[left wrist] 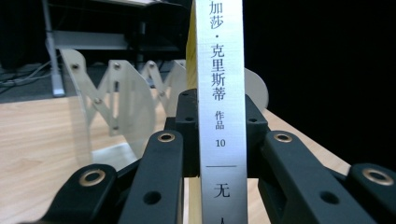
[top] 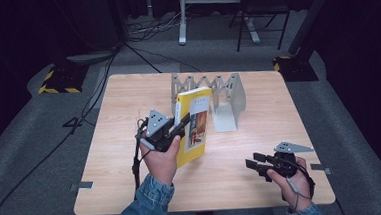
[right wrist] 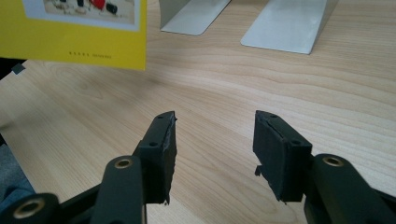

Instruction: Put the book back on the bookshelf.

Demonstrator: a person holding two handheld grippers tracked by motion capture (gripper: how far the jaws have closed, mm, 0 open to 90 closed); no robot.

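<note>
Book: yellow paperback (top: 195, 124), gripped at its spine by the left gripper (top: 180, 128), standing tilted near the middle of the table (top: 120, 142), just in front of the bookend rack's left end.
Book lower edge: appears lifted off the wood; the right gripper view puts its yellow corner (right wrist: 93, 42) above a shadow on the tabletop.
Spine: silver-white strip with printed characters (left wrist: 219, 93), running straight up between the jaws in the left gripper view.
Left gripper state: pinching the book across its spine, pads pressed on both covers.
Right gripper state: jaws spread with nothing between them (right wrist: 212, 140), held low over the front right part of the table (top: 258, 166).
Handling, judged: light and fairly stiff along the spine, floppy toward the open page edge; glossy cover likely slippery, so a loose pinch could let it swing or slide.
Best hold, judged: across the spine near mid-height, as now; a second hold on the fore-edge would steady it.
Bookend rack: grey metal, accordion-linked (top: 212, 93), near the back edge at centre, well apart from the right gripper.
Count: one book, one rack, two plates with flat feet plainly seen on it, two grippers.
</note>
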